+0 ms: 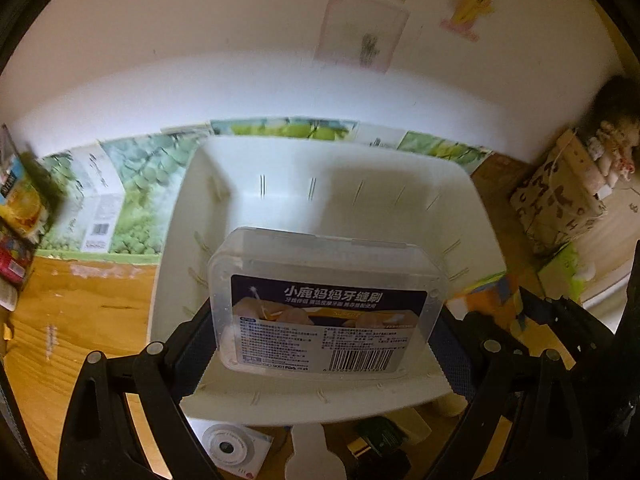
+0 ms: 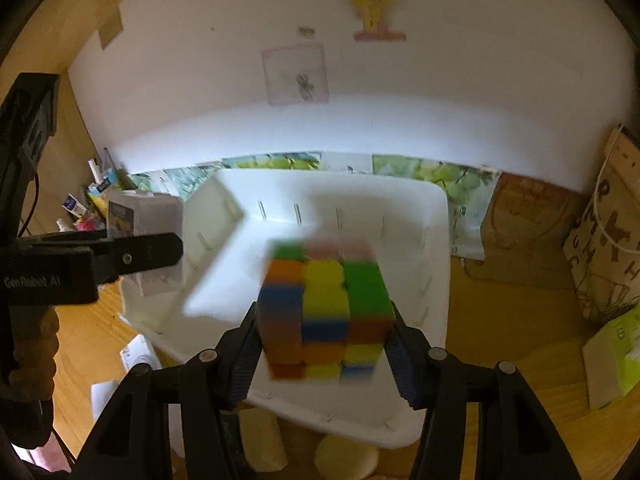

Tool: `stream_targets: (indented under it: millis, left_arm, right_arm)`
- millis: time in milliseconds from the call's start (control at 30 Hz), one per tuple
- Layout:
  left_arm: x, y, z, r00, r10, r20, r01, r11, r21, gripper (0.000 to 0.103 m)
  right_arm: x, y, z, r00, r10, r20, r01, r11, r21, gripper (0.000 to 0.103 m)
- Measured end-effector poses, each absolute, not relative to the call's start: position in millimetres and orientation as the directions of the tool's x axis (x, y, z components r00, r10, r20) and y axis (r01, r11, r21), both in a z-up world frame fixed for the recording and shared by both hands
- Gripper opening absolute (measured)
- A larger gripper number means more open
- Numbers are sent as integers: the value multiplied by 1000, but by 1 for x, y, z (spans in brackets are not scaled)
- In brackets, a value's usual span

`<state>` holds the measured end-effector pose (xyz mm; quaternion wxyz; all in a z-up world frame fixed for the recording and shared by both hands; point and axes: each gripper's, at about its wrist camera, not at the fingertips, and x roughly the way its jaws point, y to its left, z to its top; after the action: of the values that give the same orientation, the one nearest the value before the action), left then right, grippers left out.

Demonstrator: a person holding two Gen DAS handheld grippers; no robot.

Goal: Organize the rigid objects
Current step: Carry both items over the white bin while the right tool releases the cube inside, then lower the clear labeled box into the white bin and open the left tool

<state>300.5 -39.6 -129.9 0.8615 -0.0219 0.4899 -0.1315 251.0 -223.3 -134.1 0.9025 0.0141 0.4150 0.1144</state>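
Left gripper [image 1: 326,344]: your jaws are clamped on the clear plastic box [image 1: 326,300], one pad against each short side.
Clear plastic box: you hold it above the white bin [image 1: 176,240], over the half nearer you, its dark label and barcode turned up toward the camera.
Right gripper [image 2: 325,344]: your jaws are closed on the puzzle cube [image 2: 326,312], pads pressing its left and right faces.
Puzzle cube: it sits between your fingertips, raised over the bin's near edge, blurred in the right wrist view.
White bin: it stands on the wooden table [image 1: 80,312] with its far wall close to the table's back edge; its floor looks bare where it shows.
Left gripper from the right wrist view: it shows beside the bin's left wall, the box in its grip.
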Motion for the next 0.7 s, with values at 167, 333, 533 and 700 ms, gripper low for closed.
stream_targets:
  millis: [167, 333, 533, 700]
  left_arm:
    - [307, -43, -143, 445, -234, -864, 190, 968, -165, 96]
    - [307, -45, -145, 429, -225, -875, 170, 971, -167, 96]
    - [296, -46, -131, 460, -187, -868, 155, 980, -129, 96]
    - [281, -47, -110, 496, -174, -851, 142, 983, -118, 96]
  right_arm:
    - [262, -224, -151, 591, 208, -779, -181, 976, 123, 56]
    - [263, -228, -154, 581, 212, -786, -163, 976, 143, 56]
    - [251, -241, -139, 636, 238, -734, -152, 971, 183, 66]
    - [239, -248, -116, 673, 264, -691, -158, 964, 214, 71]
